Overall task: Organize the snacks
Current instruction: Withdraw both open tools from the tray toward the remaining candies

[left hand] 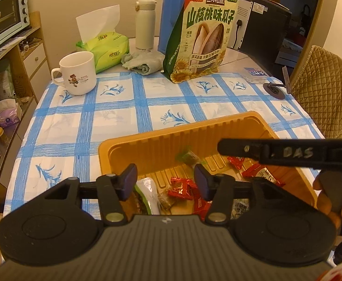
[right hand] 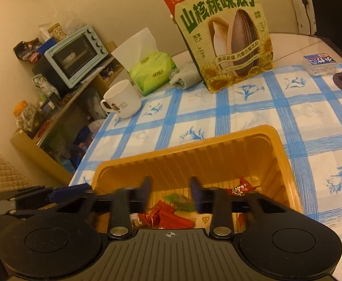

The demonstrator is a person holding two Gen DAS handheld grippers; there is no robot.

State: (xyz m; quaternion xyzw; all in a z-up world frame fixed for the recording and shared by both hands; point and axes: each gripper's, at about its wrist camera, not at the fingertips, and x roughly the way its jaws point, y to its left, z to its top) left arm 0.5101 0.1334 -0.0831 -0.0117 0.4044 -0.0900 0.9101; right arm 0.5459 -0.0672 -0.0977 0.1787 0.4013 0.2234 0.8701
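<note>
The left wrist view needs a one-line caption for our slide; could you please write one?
Open left hand-held gripper above an orange tray of wrapped snacks, sunflower seed bag standing behind.

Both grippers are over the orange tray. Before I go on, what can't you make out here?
- Near end of the orange tray: hidden by the left gripper in the left wrist view, by the right gripper in the right.
- Snack count: wrappers overlap and are partly covered.
- Whether the mug holds anything: interior out of sight.
</note>
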